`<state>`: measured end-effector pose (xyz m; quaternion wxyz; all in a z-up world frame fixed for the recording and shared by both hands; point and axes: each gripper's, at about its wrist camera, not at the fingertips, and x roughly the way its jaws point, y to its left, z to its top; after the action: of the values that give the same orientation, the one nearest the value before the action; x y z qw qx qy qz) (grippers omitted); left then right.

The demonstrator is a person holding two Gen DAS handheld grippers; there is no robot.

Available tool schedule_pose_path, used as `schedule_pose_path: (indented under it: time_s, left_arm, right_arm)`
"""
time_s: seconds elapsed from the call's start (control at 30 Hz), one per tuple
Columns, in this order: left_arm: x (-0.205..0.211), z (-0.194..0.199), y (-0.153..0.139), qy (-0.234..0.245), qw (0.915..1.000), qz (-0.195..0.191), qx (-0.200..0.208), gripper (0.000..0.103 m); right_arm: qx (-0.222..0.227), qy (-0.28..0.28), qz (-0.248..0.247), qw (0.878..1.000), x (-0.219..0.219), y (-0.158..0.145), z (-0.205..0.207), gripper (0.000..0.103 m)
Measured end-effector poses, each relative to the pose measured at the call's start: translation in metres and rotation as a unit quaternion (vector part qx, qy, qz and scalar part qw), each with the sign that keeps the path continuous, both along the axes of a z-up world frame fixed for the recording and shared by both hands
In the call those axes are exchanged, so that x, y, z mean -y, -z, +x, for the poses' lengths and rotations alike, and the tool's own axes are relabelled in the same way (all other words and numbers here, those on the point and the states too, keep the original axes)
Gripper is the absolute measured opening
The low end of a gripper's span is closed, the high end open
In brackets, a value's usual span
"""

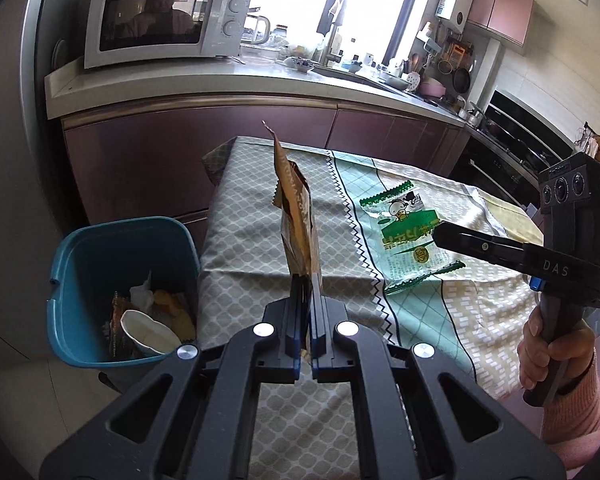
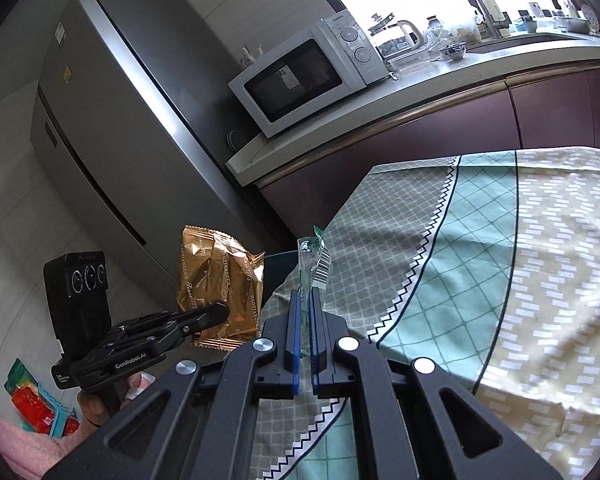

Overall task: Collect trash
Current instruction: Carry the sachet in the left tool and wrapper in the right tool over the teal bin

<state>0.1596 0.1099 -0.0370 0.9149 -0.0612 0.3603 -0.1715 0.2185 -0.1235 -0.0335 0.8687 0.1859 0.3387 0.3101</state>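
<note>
Left hand-held gripper (image 1: pixel 306 280): I have it pinching the bottom edge of the gold wrapper (image 1: pixel 296 216), held upright over the bench's (image 1: pixel 252 184) left edge.
Right hand-held gripper (image 2: pixel 305 300): pressed onto the clear green-printed wrapper (image 2: pixel 314 264), raised above the bench.
Handling: both look light, crinkly and slippery; I judge an edge pinch suits them.
Blue bin (image 1: pixel 80 256): left, on the floor, partly filled.
</note>
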Motion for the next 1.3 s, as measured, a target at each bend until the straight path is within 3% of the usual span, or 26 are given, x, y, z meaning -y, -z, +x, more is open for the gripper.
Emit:
schedule_pose_path:
  time_s: [0.67,1.3]
  left_arm:
    - [-0.098,0.003,0.007,-0.108,0.9937,0.031,-0.006,0.003]
    - [-0.116,0.027,0.027,-0.143,0.9880,0.053,-0.020,0.003]
  right_arm:
    - [-0.013,-0.086,-0.018,0.996,-0.097,0.001,0.040,0.003]
    - [-0.040,-0.128,-0.056,0.989,-0.172,0.018,0.079,0.003]
